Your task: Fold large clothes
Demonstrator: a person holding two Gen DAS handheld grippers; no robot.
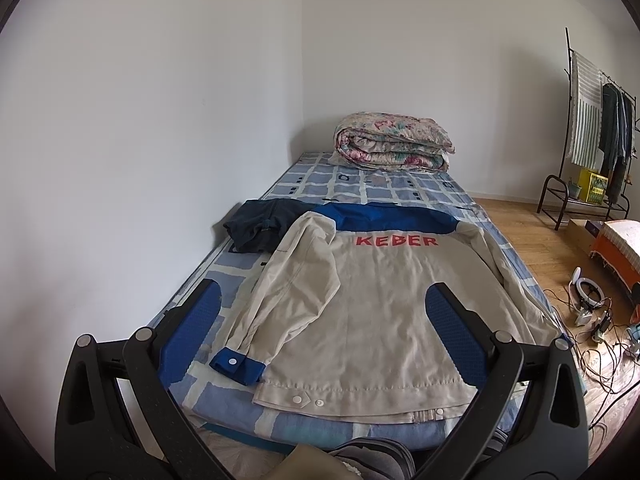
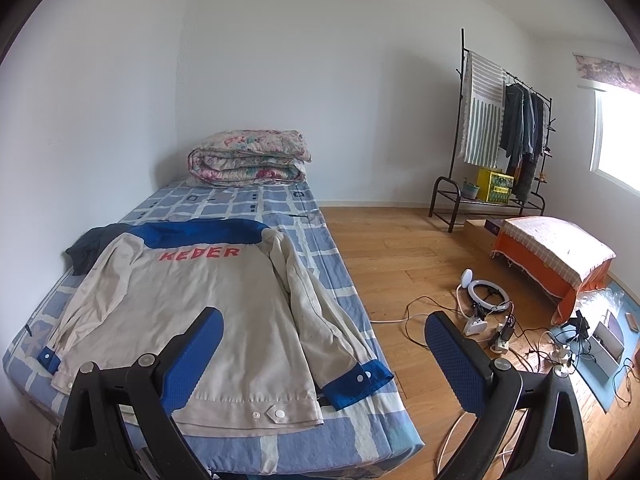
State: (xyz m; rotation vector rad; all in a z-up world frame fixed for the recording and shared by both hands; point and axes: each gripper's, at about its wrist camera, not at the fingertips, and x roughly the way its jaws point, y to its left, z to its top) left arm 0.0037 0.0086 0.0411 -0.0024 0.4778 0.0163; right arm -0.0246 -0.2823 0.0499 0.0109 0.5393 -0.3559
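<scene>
A beige jacket (image 1: 380, 312) with a blue yoke, blue cuffs and red letters lies back up, spread flat on the bed (image 1: 352, 188); it also shows in the right wrist view (image 2: 208, 312). Both sleeves lie along its sides. My left gripper (image 1: 324, 300) is open and empty, held above the jacket's hem at the foot of the bed. My right gripper (image 2: 324, 328) is open and empty, held above the jacket's right cuff (image 2: 358, 382) and the bed's right edge.
A dark garment (image 1: 260, 222) lies by the jacket's left shoulder near the wall. A folded floral quilt (image 1: 394, 142) sits at the bed's head. On the floor to the right are cables and a ring light (image 2: 486, 292), an orange covered box (image 2: 556, 256) and a clothes rack (image 2: 500, 132).
</scene>
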